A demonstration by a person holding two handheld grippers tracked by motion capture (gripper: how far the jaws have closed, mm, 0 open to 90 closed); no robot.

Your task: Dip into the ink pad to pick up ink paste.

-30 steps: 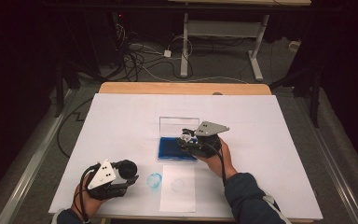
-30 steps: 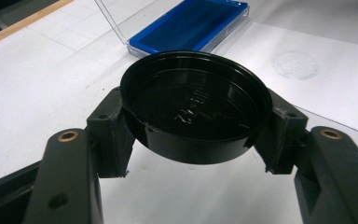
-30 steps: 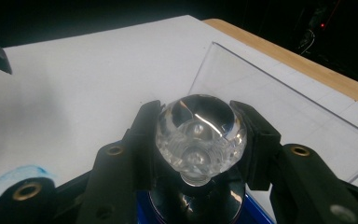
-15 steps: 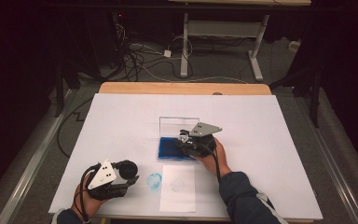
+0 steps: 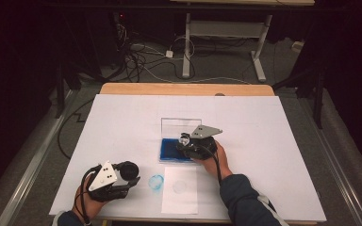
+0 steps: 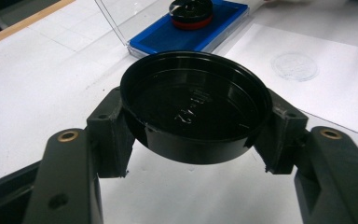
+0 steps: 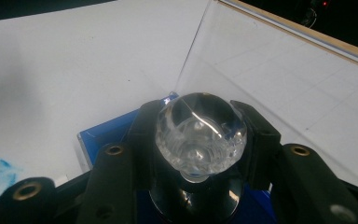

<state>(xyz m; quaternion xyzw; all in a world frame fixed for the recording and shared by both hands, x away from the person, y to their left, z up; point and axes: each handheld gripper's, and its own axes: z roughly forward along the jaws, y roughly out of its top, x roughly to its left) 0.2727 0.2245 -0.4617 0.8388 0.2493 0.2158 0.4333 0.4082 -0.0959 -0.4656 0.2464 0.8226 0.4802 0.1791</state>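
Right tongs (image 5: pixel 185 141) clamped on the stamp's clear knob (image 7: pixel 200 133), stamp sitting on the blue ink pad (image 5: pixel 169 151) directly beneath. Left tongs (image 6: pixel 193 140) gripping the black lid (image 6: pixel 193 105) above the worktop (image 5: pixel 122 117), well apart from the pad.

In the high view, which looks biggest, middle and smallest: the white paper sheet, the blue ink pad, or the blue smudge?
1. White paper sheet, largest.
2. Blue ink pad, middle; its near end sits under the right hand-held gripper.
3. Blue smudge, smallest.

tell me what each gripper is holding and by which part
Left gripper: round black plastic lid, by its opposite rim edges. Right gripper: stamp's clear faceted knob, by its sides, over the blue ink pad.
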